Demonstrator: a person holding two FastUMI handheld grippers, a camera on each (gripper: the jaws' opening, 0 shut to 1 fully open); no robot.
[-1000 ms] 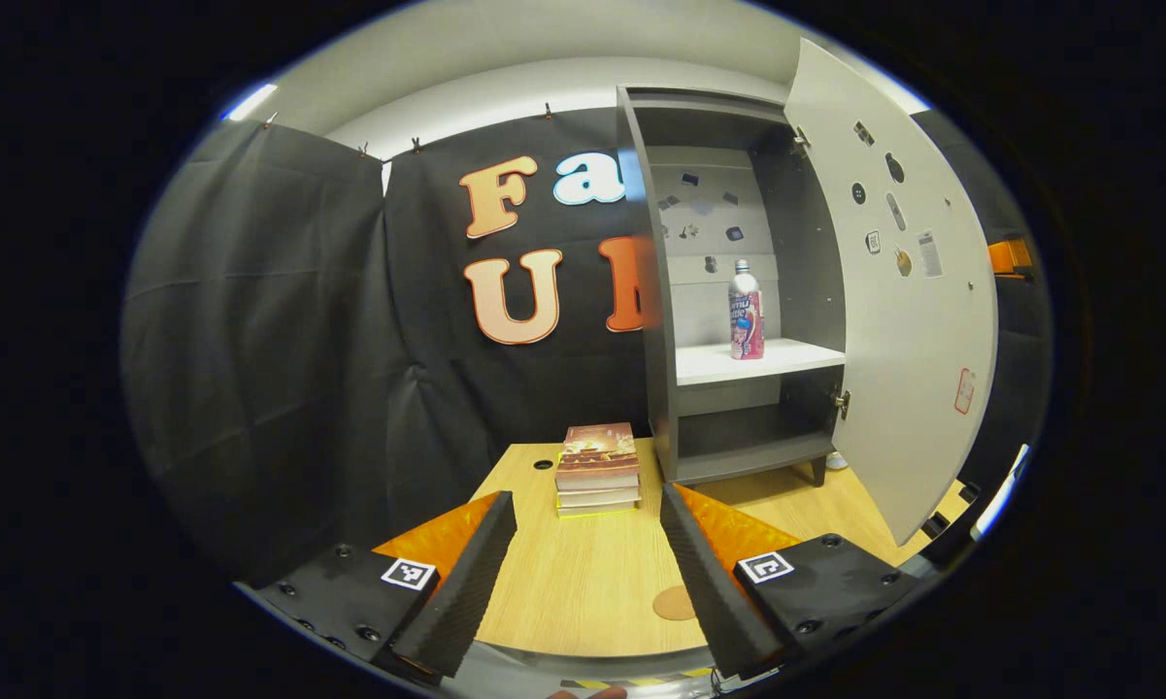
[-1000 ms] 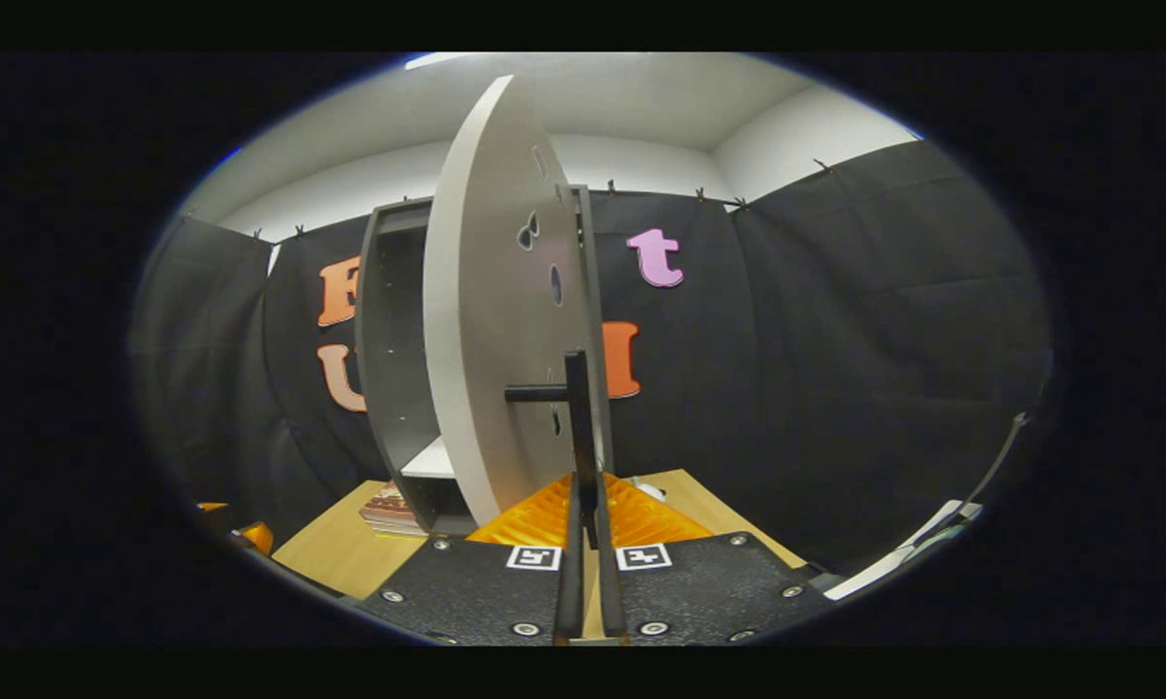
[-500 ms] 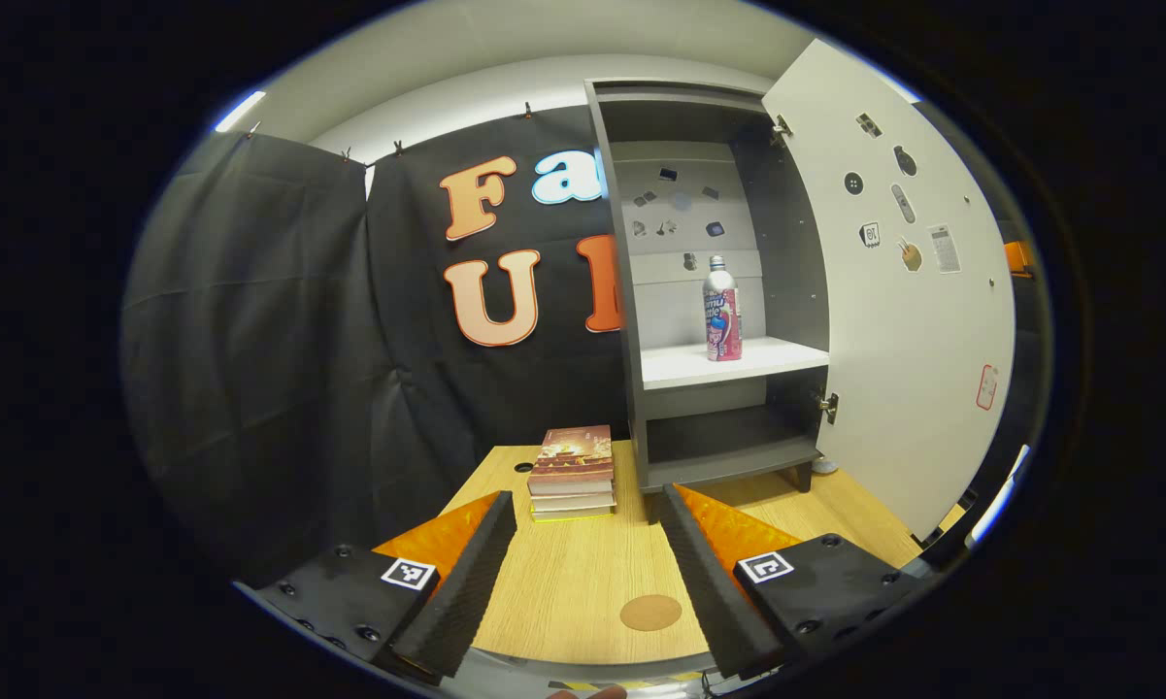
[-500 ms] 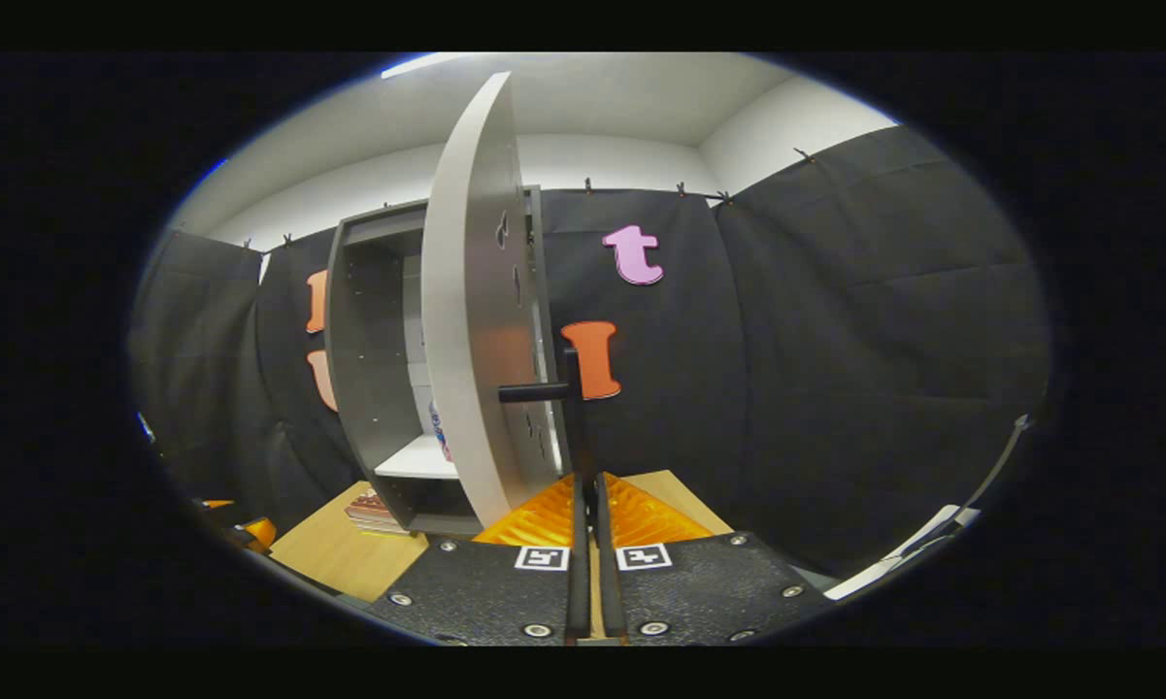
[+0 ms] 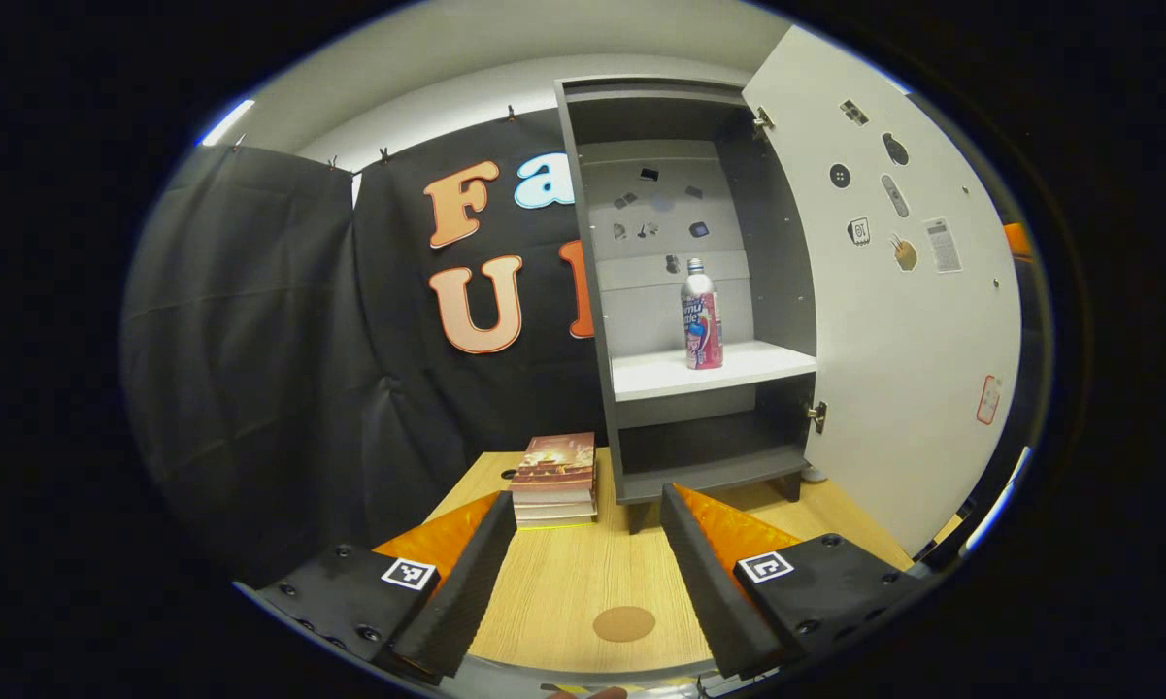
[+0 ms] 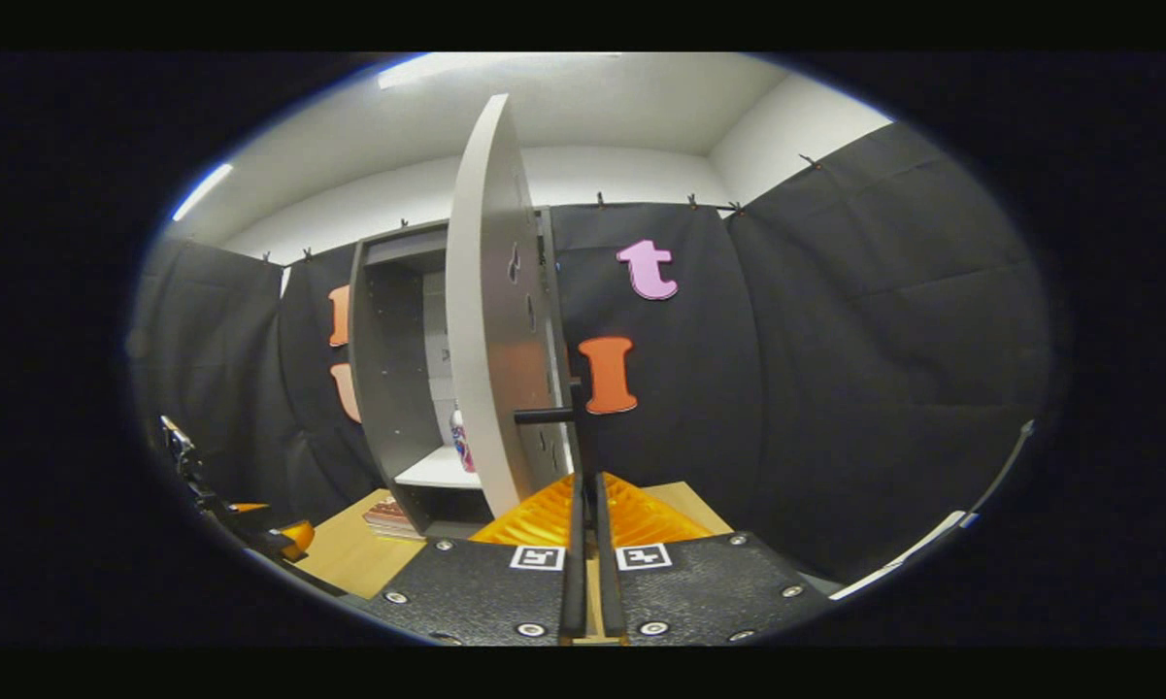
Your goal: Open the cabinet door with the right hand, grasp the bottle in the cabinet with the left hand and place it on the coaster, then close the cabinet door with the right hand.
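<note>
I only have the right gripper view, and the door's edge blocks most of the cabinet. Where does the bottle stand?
Observer: The bottle stands upright on the white shelf.
Operator: My right claw grips the door handle. Is the left one open?
Observer: Yes, the left claw is wide open and holds nothing.
Operator: And the coaster?
Observer: The coaster lies bare on the table, below that claw.

No readable text
bottle label print too small, cabinet door stickers blurred, gripper marker squares carry no letters.
</note>
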